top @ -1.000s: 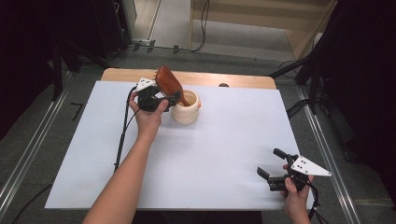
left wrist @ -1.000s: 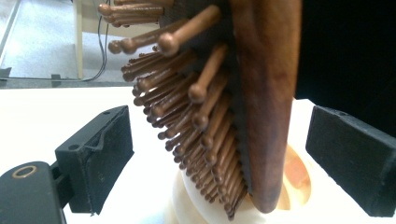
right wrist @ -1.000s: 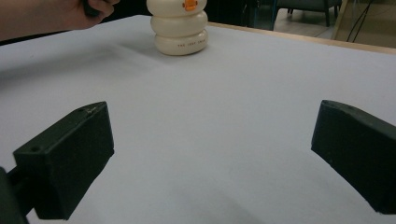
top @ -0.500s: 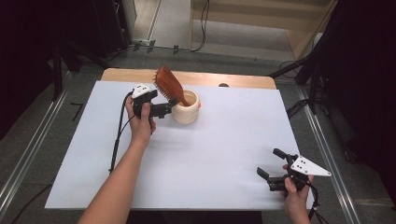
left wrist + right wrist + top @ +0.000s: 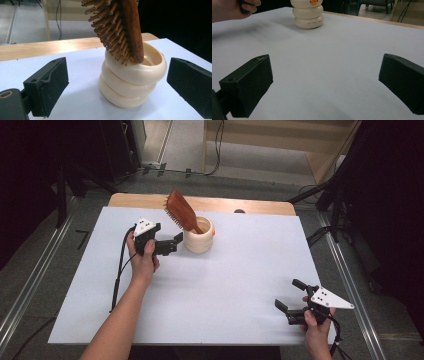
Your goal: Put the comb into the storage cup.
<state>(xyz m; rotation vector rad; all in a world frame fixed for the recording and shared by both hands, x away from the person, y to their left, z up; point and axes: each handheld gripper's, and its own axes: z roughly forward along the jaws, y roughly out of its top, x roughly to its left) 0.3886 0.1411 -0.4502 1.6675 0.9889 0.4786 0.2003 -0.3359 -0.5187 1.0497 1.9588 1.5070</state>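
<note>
The right hand-held gripper (image 5: pixel 292 304) is held apart and empty at the near bench (image 5: pixel 240 285) edge. Farther off, the left hand-held gripper (image 5: pixel 172 242) is held apart beside the cream holder (image 5: pixel 199 237). The wooden hairbrush (image 5: pixel 181 211), judged light and stiff, is best taken by its head.

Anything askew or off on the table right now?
Nothing spilled or damaged. The wooden hairbrush stands handle-down in the cream ringed holder, leaning toward the left hand-held gripper, whose jaws are open beside the upright holder. The lean looks like normal resting.
</note>
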